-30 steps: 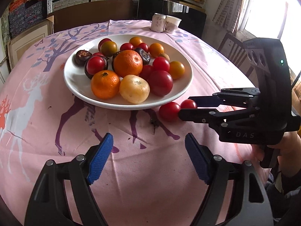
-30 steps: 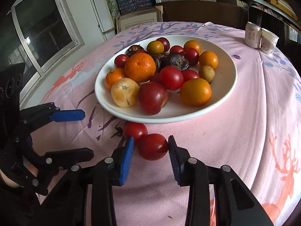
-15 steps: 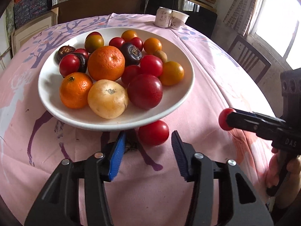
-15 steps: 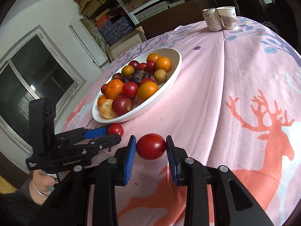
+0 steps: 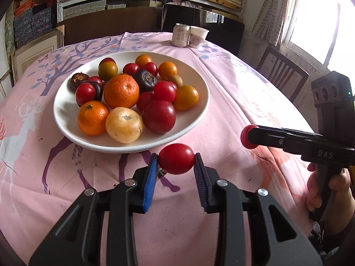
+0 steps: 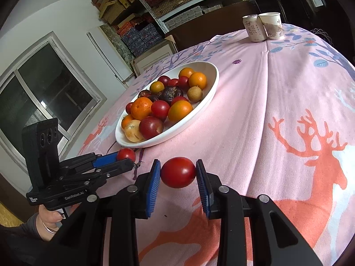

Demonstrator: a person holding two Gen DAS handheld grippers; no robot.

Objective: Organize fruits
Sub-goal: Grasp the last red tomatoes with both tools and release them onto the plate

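Note:
A white plate [image 5: 66, 104] on the pink tablecloth holds several oranges, tomatoes, a red plum [image 5: 158, 116], a yellow fruit [image 5: 124, 125] and dark mangosteens. My left gripper [image 5: 175, 166] is shut on a red tomato [image 5: 176, 158] just in front of the plate's near rim. My right gripper [image 6: 178, 174] is shut on another red tomato [image 6: 178, 172], held above the cloth to the right of the plate [image 6: 206, 102]. The right gripper's tomato shows in the left wrist view [image 5: 248, 136]; the left gripper's tomato shows in the right wrist view [image 6: 126, 154].
A drink can [image 5: 180, 35] and a paper cup [image 5: 198, 36] stand at the table's far edge. A wooden chair [image 5: 281, 73] stands at the right of the table. Shelves with boxes line the back wall. A window [image 6: 44, 88] is on the left.
My left gripper has moved up to the tomato in front of the plate and shut on it. My right gripper has held its tomato off the table, beside the plate.

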